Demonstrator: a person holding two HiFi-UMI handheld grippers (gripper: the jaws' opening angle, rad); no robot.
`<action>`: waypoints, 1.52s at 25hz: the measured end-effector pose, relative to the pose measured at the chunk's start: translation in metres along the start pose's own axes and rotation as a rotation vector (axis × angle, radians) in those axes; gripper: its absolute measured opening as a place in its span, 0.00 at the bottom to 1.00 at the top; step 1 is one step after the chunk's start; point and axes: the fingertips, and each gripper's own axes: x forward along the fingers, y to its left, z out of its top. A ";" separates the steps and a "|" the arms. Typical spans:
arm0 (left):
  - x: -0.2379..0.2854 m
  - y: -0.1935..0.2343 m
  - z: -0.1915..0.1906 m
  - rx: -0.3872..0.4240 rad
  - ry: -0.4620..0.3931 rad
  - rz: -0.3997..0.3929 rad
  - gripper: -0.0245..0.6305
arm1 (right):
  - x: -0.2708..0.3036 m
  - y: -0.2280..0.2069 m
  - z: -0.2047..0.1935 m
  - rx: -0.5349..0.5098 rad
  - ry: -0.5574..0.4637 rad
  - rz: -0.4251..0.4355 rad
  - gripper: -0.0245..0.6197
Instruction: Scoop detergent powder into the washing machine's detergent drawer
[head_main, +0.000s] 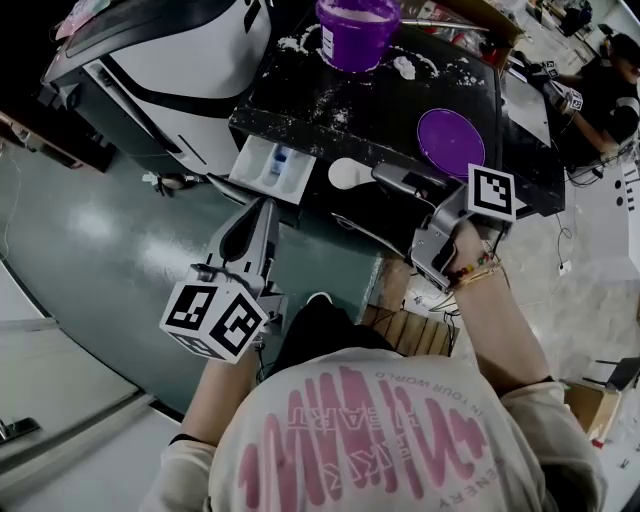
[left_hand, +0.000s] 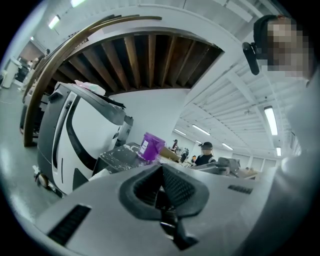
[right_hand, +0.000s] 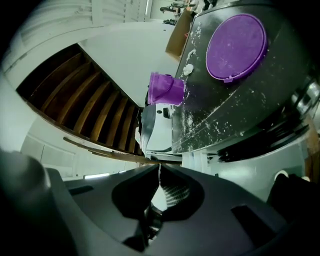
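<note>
Evidently a pause: drawer (head_main: 272, 165) out, both claws bare.

The drawer juts open from the washer (head_main: 330, 125), something blue in one compartment; whether powder lies in it cannot be told. On the washer's black top the purple tub (head_main: 357, 35) stands uncapped with its lid (head_main: 451, 142) flat nearby, and spilt powder (head_main: 405, 68) is strewn around. Left gripper (head_main: 264, 205) and right gripper (right_hand: 159, 168) hang before the washer, jaws pressed together on nothing. No scoop is held, so scooping looks either finished or unstarted.
</note>
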 end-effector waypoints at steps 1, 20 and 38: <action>0.000 0.000 -0.002 0.001 0.006 0.001 0.04 | 0.000 0.000 -0.002 0.005 0.001 -0.002 0.04; 0.015 0.061 0.018 -0.033 -0.025 0.094 0.04 | 0.089 0.013 -0.002 0.016 0.066 0.031 0.04; -0.016 0.127 0.037 -0.034 -0.050 0.226 0.04 | 0.161 -0.016 -0.015 -0.116 0.077 -0.110 0.04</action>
